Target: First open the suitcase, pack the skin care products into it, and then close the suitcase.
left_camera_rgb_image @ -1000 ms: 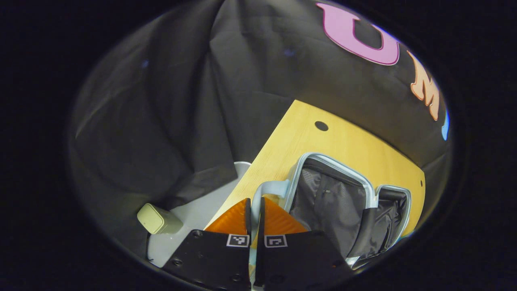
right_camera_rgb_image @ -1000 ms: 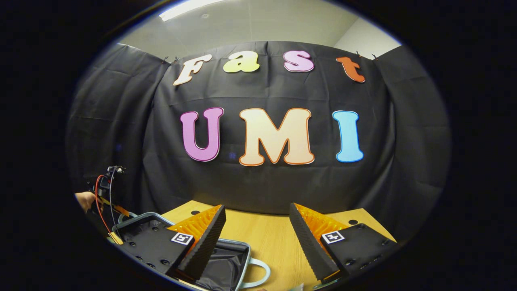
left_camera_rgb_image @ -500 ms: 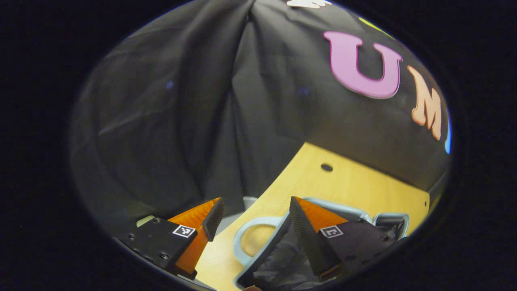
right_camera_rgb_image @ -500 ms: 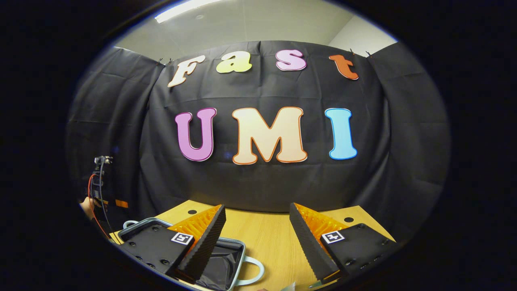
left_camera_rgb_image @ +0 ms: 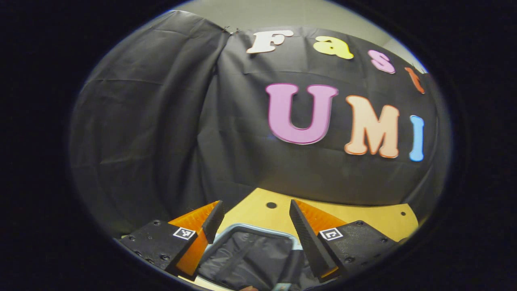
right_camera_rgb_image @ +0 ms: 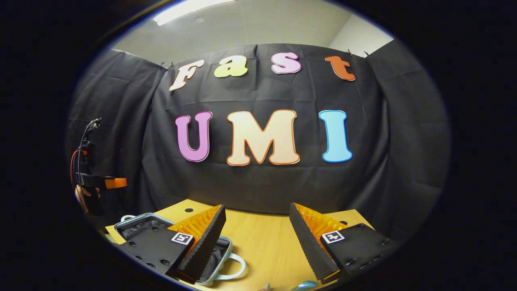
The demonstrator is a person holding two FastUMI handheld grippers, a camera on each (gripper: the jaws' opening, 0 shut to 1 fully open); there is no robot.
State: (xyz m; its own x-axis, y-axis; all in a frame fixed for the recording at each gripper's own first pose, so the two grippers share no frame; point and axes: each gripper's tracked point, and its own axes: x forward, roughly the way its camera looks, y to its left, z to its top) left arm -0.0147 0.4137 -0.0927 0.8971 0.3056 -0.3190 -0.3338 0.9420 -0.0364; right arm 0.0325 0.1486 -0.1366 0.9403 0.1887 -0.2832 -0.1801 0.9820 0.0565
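A light wooden table [right_camera_rgb_image: 266,242] stands against the black cloth wall, with small round holes near its far edge, one toward the far left [right_camera_rgb_image: 188,210] in the right gripper view. An open suitcase [right_camera_rgb_image: 137,226] with a pale blue rim and dark lining lies flat on the table's left part, its loop handle [right_camera_rgb_image: 234,264] resting on the wood toward the middle.

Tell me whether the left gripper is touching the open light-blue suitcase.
Apart. The right gripper view shows the left gripper raised well above the open light-blue suitcase on the wooden table, with black cloth showing between them.
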